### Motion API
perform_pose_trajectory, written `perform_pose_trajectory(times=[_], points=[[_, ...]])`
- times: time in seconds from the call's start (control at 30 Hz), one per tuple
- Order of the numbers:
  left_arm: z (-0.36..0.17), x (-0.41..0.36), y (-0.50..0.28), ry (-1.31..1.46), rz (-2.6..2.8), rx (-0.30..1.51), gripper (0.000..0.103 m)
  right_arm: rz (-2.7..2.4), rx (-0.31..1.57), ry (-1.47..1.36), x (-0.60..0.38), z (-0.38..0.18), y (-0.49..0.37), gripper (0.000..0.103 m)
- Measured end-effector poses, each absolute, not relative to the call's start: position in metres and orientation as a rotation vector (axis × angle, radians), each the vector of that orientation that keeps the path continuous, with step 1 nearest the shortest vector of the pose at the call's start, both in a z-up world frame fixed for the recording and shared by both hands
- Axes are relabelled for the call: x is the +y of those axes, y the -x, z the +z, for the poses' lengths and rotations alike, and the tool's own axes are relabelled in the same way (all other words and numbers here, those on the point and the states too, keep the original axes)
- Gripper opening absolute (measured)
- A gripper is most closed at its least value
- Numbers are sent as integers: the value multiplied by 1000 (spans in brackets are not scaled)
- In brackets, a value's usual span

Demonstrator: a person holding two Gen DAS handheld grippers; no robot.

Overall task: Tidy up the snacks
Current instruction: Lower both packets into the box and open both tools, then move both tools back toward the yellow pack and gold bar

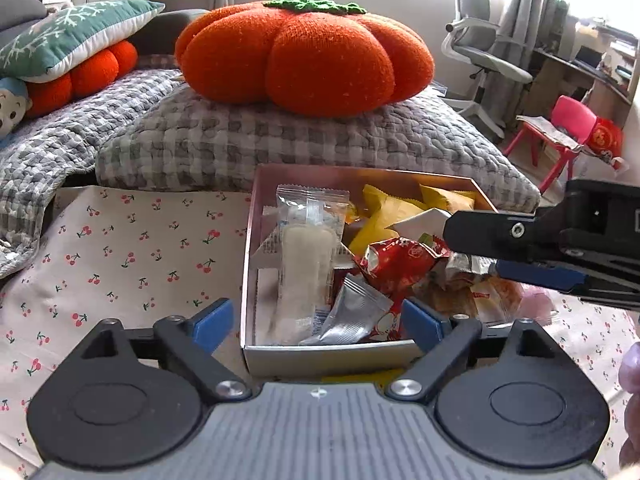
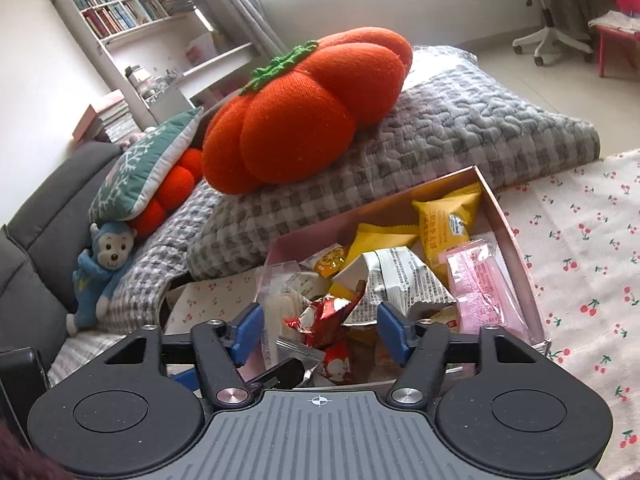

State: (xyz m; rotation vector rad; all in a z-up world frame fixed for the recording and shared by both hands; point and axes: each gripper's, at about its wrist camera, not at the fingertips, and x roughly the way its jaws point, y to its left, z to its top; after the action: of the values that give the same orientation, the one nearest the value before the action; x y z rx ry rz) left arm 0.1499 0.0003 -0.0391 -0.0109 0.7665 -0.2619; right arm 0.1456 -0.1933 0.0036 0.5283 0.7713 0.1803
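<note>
A shallow pink box (image 1: 249,240) on the cherry-print cloth holds several wrapped snacks. Among them are a clear packet with a white bar (image 1: 306,256), a silver sachet (image 1: 352,312), a red packet (image 1: 400,260) and yellow packets (image 1: 384,208). My left gripper (image 1: 320,322) hangs over the box's near wall, jaws wide open and holding nothing. My right gripper (image 2: 320,332) is open over the box (image 2: 516,248). The red packet (image 2: 320,318) lies between its pads, apart from both. A pink packet (image 2: 480,284) and a white printed packet (image 2: 404,280) lie to the right. The right gripper (image 1: 472,256) reaches in from the right.
An orange pumpkin cushion (image 1: 308,48) rests on a grey checked quilt (image 1: 320,140) right behind the box. Cherry-print cloth (image 1: 132,248) spreads to both sides. A green pillow (image 2: 140,168) and a blue monkey toy (image 2: 100,272) sit at the left. An office chair (image 1: 480,52) and a pink chair (image 1: 560,128) stand on the floor.
</note>
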Motion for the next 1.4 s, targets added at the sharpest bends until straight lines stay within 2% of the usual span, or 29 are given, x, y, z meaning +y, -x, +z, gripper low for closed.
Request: perform_pose_trajectory(times=[0.27, 0.37, 0.53, 0.6, 0.97, 1.4], points=[[-34, 3, -141, -4, -246, 813, 102, 155, 778, -522, -203, 14, -132, 76], [-35, 6, -138, 0, -228, 849, 102, 141, 780, -510, -208, 16, -124, 83], [-35, 14, -128, 13, -205, 900, 102, 114, 802, -515, -217, 20, -109, 86], [-33, 16, -123, -1, -196, 910, 102, 99, 810, -519, -220, 22, -102, 96], [-30, 35, -93, -24, -165, 963, 103, 72, 880, -413, -206, 21, -68, 96], [-33, 51, -59, -119, -204, 909, 103, 163, 918, -168, -158, -3, -21, 96]])
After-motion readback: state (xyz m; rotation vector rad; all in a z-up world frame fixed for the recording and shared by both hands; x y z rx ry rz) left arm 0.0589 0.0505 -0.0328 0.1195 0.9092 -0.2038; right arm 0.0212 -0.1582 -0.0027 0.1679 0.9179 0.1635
